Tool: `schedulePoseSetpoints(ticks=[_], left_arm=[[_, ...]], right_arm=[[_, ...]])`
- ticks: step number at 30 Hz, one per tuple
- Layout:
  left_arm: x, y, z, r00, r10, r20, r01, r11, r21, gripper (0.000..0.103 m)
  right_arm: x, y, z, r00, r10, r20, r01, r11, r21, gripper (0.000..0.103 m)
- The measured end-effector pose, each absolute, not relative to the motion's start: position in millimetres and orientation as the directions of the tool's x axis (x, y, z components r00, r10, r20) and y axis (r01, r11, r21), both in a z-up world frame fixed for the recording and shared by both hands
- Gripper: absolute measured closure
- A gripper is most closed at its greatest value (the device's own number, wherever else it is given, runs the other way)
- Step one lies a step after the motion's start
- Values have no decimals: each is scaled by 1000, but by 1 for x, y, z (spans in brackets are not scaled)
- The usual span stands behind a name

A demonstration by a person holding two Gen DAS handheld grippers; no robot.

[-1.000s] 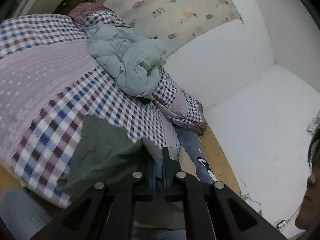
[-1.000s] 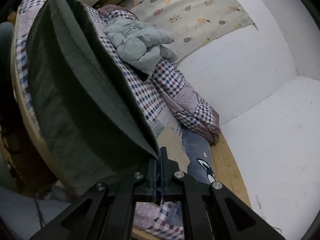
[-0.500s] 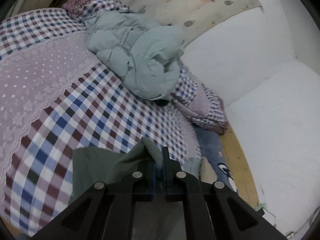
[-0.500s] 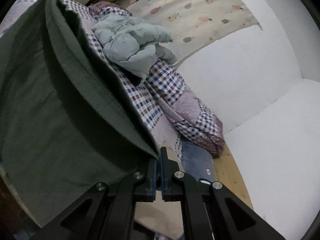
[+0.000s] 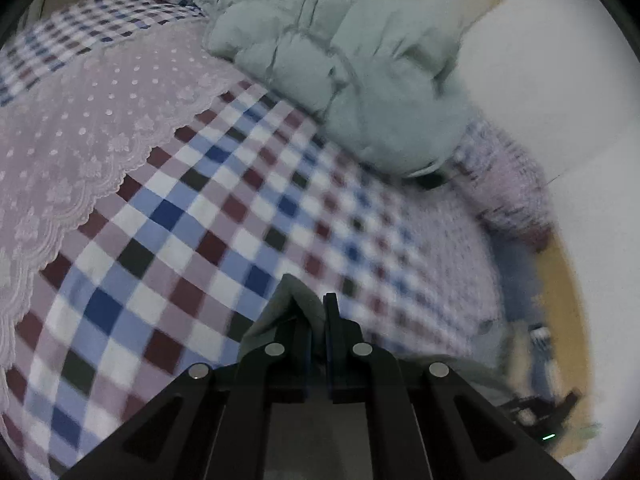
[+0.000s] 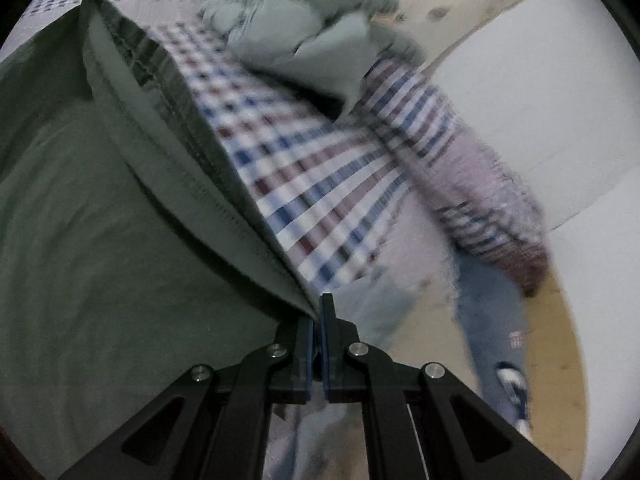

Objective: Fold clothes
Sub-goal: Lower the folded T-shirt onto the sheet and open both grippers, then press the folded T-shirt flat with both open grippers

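A dark green garment [image 6: 100, 216] hangs spread between both grippers over a checked bed. My right gripper [image 6: 319, 312] is shut on one corner of its stitched hem, and the cloth fills the left half of the right wrist view. In the left wrist view my left gripper [image 5: 318, 312] is shut on another corner of the green garment [image 5: 288, 304], a small peak of cloth poking up between the jaws. The rest of the garment is hidden below that gripper.
The checked bedspread [image 5: 224, 216] has a pink lace panel [image 5: 80, 128] at the left. A pale green puffy jacket [image 5: 344, 64] lies bunched at the far side, also seen as the jacket [image 6: 304, 28]. A rolled patterned quilt [image 6: 480, 184], blue cloth [image 6: 492, 312] and wooden floor [image 6: 560, 360] lie right.
Both grippers have swept forward and down over the bed with the green garment. The jacket looms larger, and much less of the garment shows in the left wrist view.
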State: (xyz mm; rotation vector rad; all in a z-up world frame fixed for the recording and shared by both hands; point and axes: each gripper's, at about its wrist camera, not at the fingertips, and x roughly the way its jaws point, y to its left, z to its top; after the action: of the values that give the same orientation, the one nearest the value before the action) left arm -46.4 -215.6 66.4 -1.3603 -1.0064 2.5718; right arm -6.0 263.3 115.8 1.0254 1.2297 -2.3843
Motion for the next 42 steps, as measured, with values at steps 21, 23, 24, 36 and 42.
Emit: schedulePoseSetpoints(ticks=[21,23,24,36,42], left_arm=[[78,-269,52,-666,373,-646,150,-781,-606,39],[105,-270,49,-664,372,-649,144,-787,-599,39],[119,-271,47,-662,376,-648,141,-787,-601,39],[221,-218,23,-543,387,-745,83,-858,-506,39],[232,-216,-4,-474,429,-769,149,-822,-550,64]], right_arm=[[-88,314,70,-584,245,-774,282,-833,-476,53],[-82,320,79,-597,278,-753,237,-835,-496,47],[-79,325,83,-600,299,-742,207,-838,-505,42],[14,258,102,-585,95,-806,344,-870,-353,33],[55,145,105,-635,-123,-763,592,-711,-378,32]])
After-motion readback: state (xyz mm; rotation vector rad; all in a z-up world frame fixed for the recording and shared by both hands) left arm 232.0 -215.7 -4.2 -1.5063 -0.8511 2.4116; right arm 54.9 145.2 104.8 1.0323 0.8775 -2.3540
